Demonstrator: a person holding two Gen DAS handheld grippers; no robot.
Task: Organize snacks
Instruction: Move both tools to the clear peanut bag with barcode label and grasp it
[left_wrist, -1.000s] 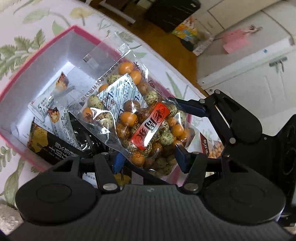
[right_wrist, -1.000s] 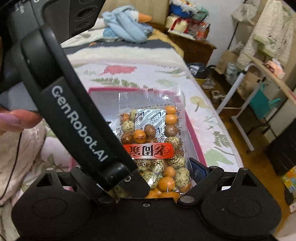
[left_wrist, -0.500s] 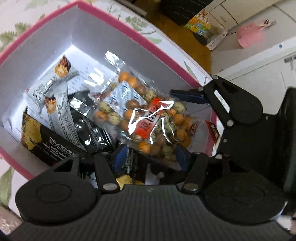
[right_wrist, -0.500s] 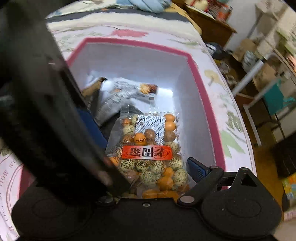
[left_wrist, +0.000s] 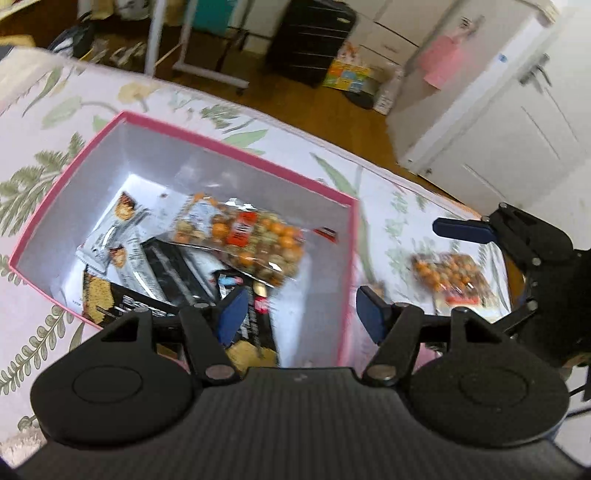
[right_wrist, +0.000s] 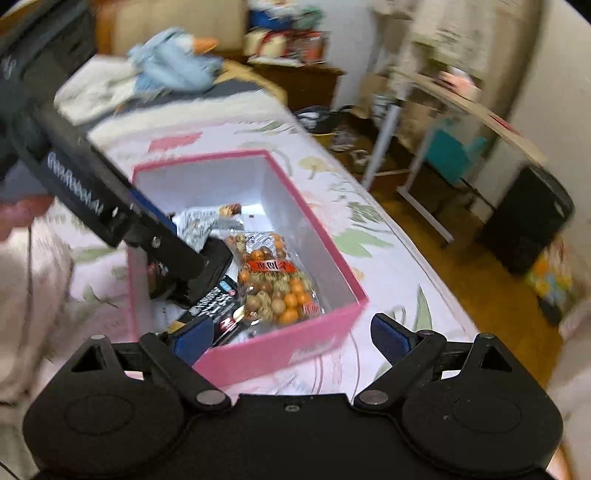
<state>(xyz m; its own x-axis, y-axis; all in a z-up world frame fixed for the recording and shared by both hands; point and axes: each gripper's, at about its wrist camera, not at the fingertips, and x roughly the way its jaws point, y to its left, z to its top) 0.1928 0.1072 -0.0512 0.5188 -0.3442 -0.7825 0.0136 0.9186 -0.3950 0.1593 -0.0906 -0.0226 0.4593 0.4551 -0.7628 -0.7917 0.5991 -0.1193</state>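
A pink-rimmed box (left_wrist: 236, 146) (right_wrist: 280, 354) sits on the floral bedspread. A clear bag of orange and speckled nuts with a red label (left_wrist: 243, 240) (right_wrist: 275, 282) lies loose inside it, on top of black and white snack packets (left_wrist: 166, 273). My left gripper (left_wrist: 303, 314) hovers above the near end of the box; its jaws are opening and nothing is between them. My right gripper (right_wrist: 291, 339) is open and empty over the box's near wall. In the left wrist view one of its fingers (left_wrist: 461, 229) shows to the right of the box.
A second bag of nuts (left_wrist: 454, 277) lies on the bedspread right of the box. Past the bed's edge are a wooden floor, a black suitcase (left_wrist: 310, 40), white cupboard doors (left_wrist: 498, 122) and a white-legged table (right_wrist: 413, 147). A blue plush toy (right_wrist: 173, 70) lies at the bed's far end.
The nut bag, held between both grippers above the box a second ago, went down into the box and was let go. Both grippers have pulled up and back with wider jaws.
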